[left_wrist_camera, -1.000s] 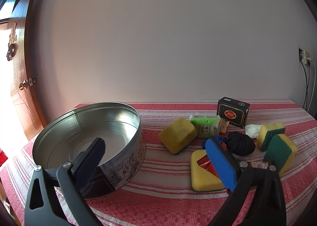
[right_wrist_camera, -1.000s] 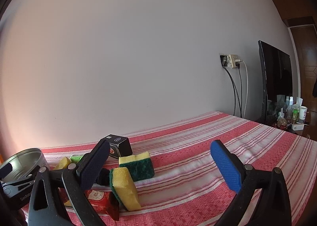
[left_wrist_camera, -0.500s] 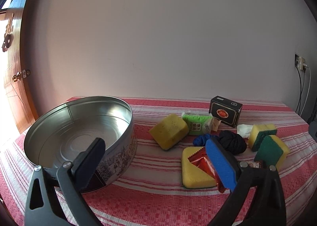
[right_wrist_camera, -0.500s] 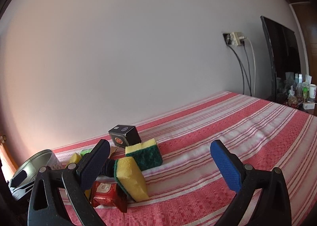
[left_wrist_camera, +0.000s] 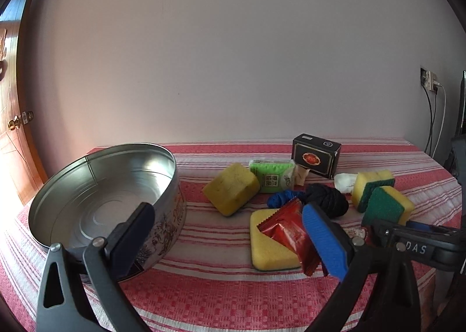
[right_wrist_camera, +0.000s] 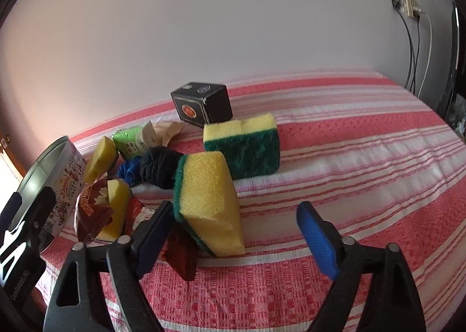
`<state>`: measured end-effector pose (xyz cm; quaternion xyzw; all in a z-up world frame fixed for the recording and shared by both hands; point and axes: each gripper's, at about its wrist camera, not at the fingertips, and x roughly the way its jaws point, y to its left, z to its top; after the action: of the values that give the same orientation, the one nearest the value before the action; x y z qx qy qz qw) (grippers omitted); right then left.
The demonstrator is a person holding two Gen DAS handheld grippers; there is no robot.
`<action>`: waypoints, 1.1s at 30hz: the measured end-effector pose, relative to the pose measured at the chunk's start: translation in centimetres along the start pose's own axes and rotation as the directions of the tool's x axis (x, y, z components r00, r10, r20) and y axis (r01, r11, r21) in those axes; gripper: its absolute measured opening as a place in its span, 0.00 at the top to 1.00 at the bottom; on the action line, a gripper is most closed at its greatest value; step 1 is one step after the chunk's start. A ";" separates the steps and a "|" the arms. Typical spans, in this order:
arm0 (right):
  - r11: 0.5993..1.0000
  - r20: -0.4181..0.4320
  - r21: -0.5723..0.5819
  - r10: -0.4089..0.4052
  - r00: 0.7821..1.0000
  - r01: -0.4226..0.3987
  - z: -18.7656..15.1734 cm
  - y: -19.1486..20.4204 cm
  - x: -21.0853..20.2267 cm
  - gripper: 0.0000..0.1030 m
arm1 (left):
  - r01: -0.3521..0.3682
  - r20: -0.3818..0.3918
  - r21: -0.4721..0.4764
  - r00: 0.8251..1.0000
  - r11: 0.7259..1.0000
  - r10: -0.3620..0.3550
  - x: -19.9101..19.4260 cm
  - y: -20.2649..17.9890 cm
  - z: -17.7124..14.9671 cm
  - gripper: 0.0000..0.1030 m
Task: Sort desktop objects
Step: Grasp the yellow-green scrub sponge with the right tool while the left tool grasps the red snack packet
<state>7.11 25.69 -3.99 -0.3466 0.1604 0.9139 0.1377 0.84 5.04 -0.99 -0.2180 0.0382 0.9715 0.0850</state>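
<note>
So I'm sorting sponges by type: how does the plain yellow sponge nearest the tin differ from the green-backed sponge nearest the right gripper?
The plain yellow sponge is yellow all over; the green-backed sponge has a dark green scouring layer. The plain one is propped at a tilt; the green-backed one stands on edge. Both are yellow foam blocks on the striped cloth.

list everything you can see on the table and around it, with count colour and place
round tin: 1, silver, left end of tablecloth, nothing inside
plain sponges: 2, yellow, one by the tin, one flat under the red packet
red packet: 1, on the flat sponge
scrub sponges: 2, yellow and green, right of pile
green packet: 1, behind the sponges
black box: 1, at the back
cloth bundles: dark one and blue one, middle
tablecloth: red and white stripes
left gripper: jaws open
right gripper: jaws open
</note>
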 end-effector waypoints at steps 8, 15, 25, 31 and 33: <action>0.979 0.018 0.104 0.174 0.985 -0.175 -1.0 -2.4 -0.5 0.68 | 0.041 -0.042 0.044 0.998 0.998 -0.039 0.6 -1.0 -0.1 0.00; 0.922 0.222 0.199 0.287 0.932 -0.331 -1.1 -5.1 -3.4 0.69 | 0.072 -0.093 0.100 0.994 0.992 -0.063 2.0 -3.9 0.2 0.02; 0.914 0.233 0.236 0.276 0.932 -0.330 -0.9 -5.8 -4.1 0.68 | 0.161 -0.261 -0.059 0.950 0.985 -0.171 6.0 -3.3 0.1 0.42; 0.914 0.233 0.242 0.271 0.934 -0.326 -0.6 -5.9 -3.4 0.68 | 0.194 -0.215 -0.089 0.954 0.977 -0.209 4.9 -2.9 0.0 0.53; 0.915 0.244 0.239 0.268 0.932 -0.326 -0.8 -5.9 -3.6 0.68 | 0.205 -0.190 -0.105 0.956 0.973 -0.222 4.6 -2.7 0.1 0.53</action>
<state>12.25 30.23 -3.28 -0.1990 0.3218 0.9237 0.0592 -2.77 8.38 -3.00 -0.3208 -0.0180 0.9305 0.1761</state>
